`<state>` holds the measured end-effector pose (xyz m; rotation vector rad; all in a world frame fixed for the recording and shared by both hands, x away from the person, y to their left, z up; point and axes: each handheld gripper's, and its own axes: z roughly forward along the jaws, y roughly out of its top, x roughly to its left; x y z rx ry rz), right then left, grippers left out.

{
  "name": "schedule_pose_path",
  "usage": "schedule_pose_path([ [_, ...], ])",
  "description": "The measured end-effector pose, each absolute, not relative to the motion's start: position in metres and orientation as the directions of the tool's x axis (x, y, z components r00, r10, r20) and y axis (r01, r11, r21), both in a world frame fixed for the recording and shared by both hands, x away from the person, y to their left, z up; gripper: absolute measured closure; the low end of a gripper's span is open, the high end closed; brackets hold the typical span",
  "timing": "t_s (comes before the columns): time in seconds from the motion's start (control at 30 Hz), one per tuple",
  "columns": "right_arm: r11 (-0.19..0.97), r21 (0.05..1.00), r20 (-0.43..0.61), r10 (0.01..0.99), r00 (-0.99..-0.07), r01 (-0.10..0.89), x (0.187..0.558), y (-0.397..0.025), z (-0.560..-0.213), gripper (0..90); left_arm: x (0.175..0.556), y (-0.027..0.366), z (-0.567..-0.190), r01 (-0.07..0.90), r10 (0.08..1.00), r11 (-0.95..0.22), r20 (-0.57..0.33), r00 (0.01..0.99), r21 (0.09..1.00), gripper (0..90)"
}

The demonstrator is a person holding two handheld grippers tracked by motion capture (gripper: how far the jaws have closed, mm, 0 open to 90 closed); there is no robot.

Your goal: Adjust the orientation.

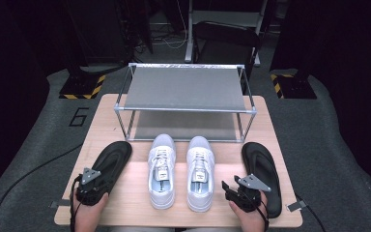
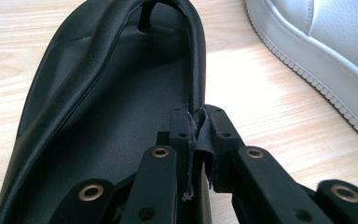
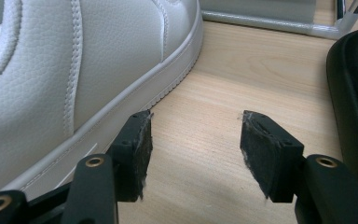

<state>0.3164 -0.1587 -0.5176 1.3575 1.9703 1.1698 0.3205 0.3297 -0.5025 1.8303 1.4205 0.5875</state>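
The left tool (image 2: 199,140) is clenched on the right strap of the left black sandal (image 1: 110,162), which lies at the near left of the surface (image 1: 135,203). The right tool (image 3: 193,149) is released, its jaws spread over bare wood between the right white sneaker (image 3: 74,70) and the right black sandal (image 3: 354,93).

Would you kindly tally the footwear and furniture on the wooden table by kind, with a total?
Black rubber flip-flops: 2, the left one pinched by its strap in the left gripper, the right one lying free.
White leather lace-up sneakers: 2.
Metal-framed two-tier shoe rack with grey shelves: 1.
Total: 5.
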Motion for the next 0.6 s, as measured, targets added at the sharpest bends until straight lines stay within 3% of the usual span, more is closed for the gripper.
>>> schedule_pose_path([
  [0.6,0.150,0.849,0.077,0.914,-0.398,0.507,0.3167,-0.1600,-0.5175,43.2,0.3190,0.3302,-0.5010,0.599,0.951,-0.118,-0.084,0.297,0.792,83.8],
])
